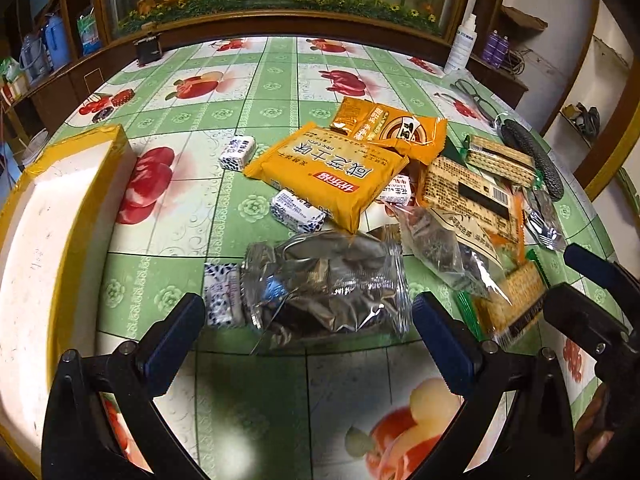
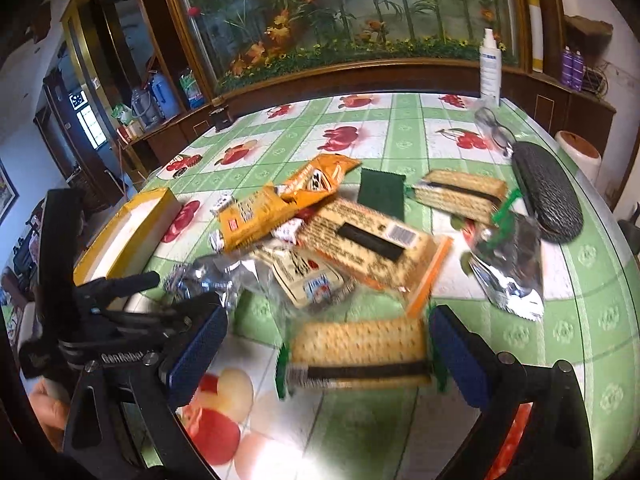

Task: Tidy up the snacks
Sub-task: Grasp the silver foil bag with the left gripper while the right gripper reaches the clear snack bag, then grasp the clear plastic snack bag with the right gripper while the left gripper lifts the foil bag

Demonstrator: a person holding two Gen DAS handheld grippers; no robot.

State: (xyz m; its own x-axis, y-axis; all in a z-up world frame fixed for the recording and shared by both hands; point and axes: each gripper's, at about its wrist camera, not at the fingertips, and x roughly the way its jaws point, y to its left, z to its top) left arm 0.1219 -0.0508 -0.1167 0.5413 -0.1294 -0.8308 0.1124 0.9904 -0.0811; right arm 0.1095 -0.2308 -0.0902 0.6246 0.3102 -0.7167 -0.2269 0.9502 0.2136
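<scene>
1. The left gripper (image 1: pixel 308 320) is held with its two blue-padded fingers (image 1: pixel 176 336) spread wide. Nothing is clamped; a crumpled silver foil snack bag (image 1: pixel 326 284) lies on the table between them.
2. The right gripper (image 2: pixel 326 354) is likewise spread, with a clear-wrapped pack of tan crackers with green ends (image 2: pixel 358 354) lying between its fingers. Contact with the right pad cannot be confirmed because of blur.
3. The snacks are heaped on a round table covered by a green-and-white fruit-print cloth (image 1: pixel 256 80).
4. Two orange packets are counted in the left view: a flat orange biscuit packet with printed characters (image 1: pixel 328 178) and a darker orange pouch (image 1: pixel 394 128), overlapping it at the far side.
5. Three small white-and-blue wrapped candies (image 1: pixel 238 153) are seen clearly; a fourth, with red print, is partly hidden under the biscuit packet.
6. A second clear-wrapped cracker pack (image 2: pixel 460 194) is seen at the far side, giving two in the right view.
7. A second silver foil bag (image 2: pixel 510 272) lies well to the right, near a black textured oval case (image 2: pixel 546 190).
8. One beige printed packet with a barcode (image 2: pixel 372 244) lies at the centre of the heap.
9. One open yellow-edged white box (image 1: pixel 60 208) stands at the left, apart from the heap.
</scene>
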